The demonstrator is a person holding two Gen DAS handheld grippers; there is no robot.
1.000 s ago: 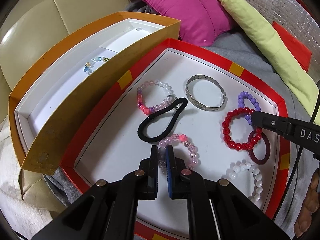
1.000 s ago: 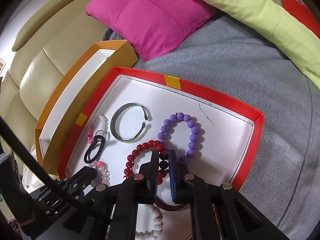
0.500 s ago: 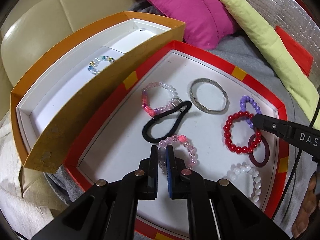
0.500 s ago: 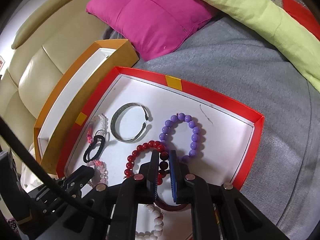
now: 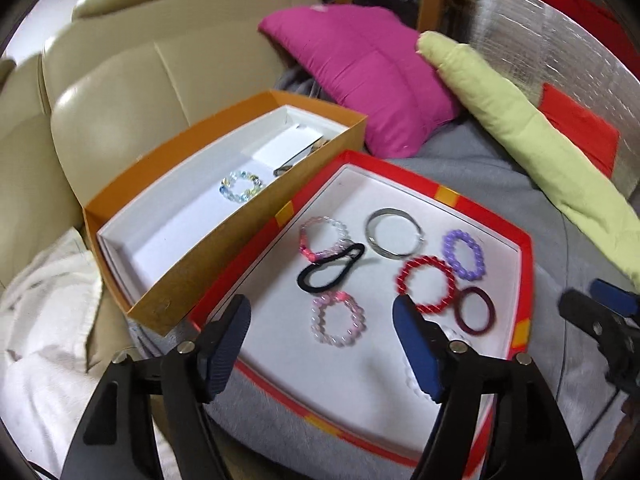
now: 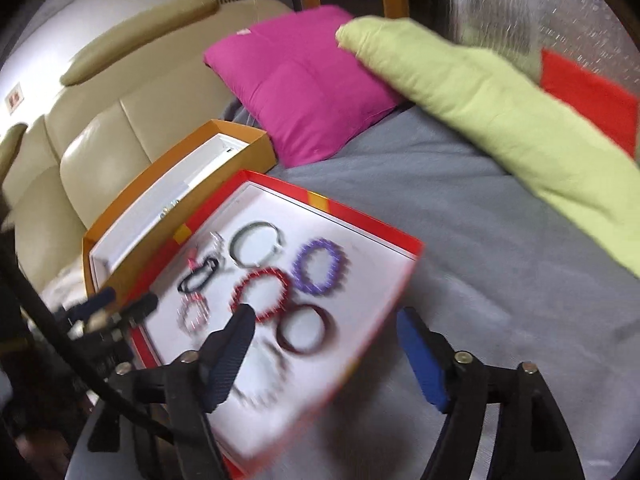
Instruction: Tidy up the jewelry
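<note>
Both claws have just been opening and now stand spread wide with nothing between their pads. The left claw (image 5: 320, 320) hangs over the lower part of the red tray (image 5: 524, 276), above the pink bracelet (image 5: 338, 320). The right claw (image 6: 326, 330) hangs at the tray's lower right edge. In the tray's middle lie the black hair tie (image 5: 330, 268), metal bangle (image 5: 394, 234), red bracelet (image 5: 426, 284) and purple bracelet (image 5: 464, 254). One pale bead bracelet (image 5: 240, 186) lies in the orange box (image 5: 160, 300) at the left.
</note>
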